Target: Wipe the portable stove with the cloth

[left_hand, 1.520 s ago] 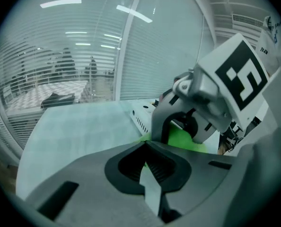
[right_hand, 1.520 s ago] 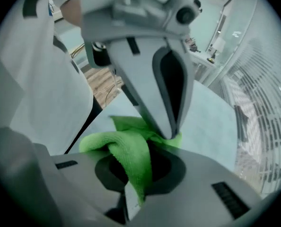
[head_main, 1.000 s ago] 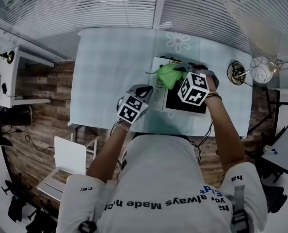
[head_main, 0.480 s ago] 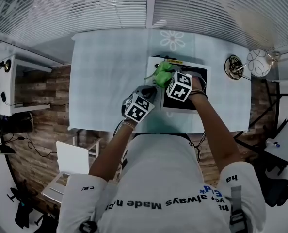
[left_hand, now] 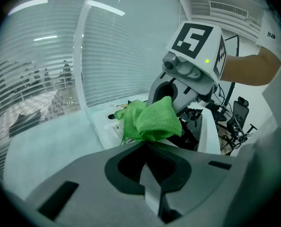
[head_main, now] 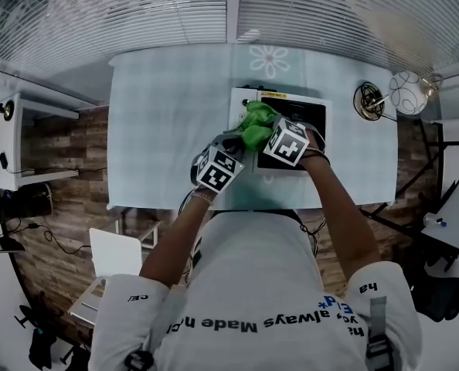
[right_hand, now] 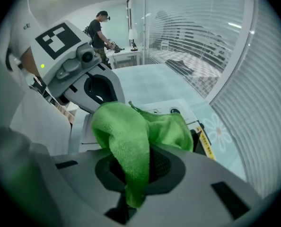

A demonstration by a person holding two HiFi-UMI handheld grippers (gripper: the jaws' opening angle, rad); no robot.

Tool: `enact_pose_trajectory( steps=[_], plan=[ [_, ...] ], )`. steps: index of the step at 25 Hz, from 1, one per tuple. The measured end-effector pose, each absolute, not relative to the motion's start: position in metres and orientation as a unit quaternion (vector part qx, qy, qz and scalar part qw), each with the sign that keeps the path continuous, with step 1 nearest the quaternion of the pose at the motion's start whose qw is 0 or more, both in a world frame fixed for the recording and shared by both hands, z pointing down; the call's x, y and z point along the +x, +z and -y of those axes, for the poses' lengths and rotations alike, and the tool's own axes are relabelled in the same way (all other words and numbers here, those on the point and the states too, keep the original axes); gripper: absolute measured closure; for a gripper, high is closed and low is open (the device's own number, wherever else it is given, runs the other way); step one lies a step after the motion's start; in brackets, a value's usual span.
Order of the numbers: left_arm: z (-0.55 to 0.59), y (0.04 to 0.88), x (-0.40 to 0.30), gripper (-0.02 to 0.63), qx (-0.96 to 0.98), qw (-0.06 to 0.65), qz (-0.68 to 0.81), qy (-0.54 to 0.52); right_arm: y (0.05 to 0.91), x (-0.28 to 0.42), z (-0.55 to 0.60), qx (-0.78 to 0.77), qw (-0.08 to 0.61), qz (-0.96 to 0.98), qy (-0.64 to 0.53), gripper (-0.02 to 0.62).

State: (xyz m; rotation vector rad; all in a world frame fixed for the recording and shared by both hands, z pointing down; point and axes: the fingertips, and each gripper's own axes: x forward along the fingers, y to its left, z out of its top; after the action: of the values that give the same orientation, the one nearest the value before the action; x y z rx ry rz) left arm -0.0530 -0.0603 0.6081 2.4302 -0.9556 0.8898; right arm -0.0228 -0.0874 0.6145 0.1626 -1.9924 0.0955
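Observation:
The portable stove (head_main: 311, 110), white with a black top, stands on the pale table (head_main: 168, 114). A bunched green cloth (head_main: 256, 126) lies over the stove's left part. My right gripper (head_main: 262, 134) is shut on the cloth (right_hand: 131, 136), which drapes down between its jaws. My left gripper (head_main: 233, 141) comes in from the left, its jaws shut together, and its tips (left_hand: 147, 143) touch the lower edge of the cloth (left_hand: 150, 119). The right gripper's marker cube (left_hand: 197, 41) looms just behind the cloth. The white stove panel with its knob (right_hand: 174, 111) shows beyond the cloth.
A wire coil stand (head_main: 371, 99) and a round white patterned object (head_main: 409, 93) sit at the table's right end. A white chair (head_main: 113, 246) stands at the near left. Blinds run along the far side. A person (right_hand: 100, 25) stands far off.
The right gripper has carried the cloth leftward from the stove's top to its left part. The left gripper has moved up and right until its tips meet the cloth.

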Motion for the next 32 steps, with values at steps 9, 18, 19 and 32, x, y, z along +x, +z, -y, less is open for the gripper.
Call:
enact_pose_trajectory(
  steps=[9,18,19,32],
  plan=[
    [0.06,0.61,-0.052,0.601,0.863,0.188,0.339,0.324,0.617,-0.01,0.033,-0.055,0.567,0.807,0.153,0.568],
    [0.06,0.61,-0.052,0.601,0.863,0.19,0.338,0.324,0.529,-0.004,0.06,0.071,0.473,0.877,0.032,0.568],
    [0.06,0.609,-0.052,0.601,0.863,0.189,0.338,0.324,0.515,0.001,0.059,0.088,0.464,0.881,0.022,0.568],
    [0.059,0.61,-0.052,0.601,0.865,0.189,0.33,0.329,0.606,0.032,-0.023,0.069,0.558,0.826,0.022,0.568]
  ],
)
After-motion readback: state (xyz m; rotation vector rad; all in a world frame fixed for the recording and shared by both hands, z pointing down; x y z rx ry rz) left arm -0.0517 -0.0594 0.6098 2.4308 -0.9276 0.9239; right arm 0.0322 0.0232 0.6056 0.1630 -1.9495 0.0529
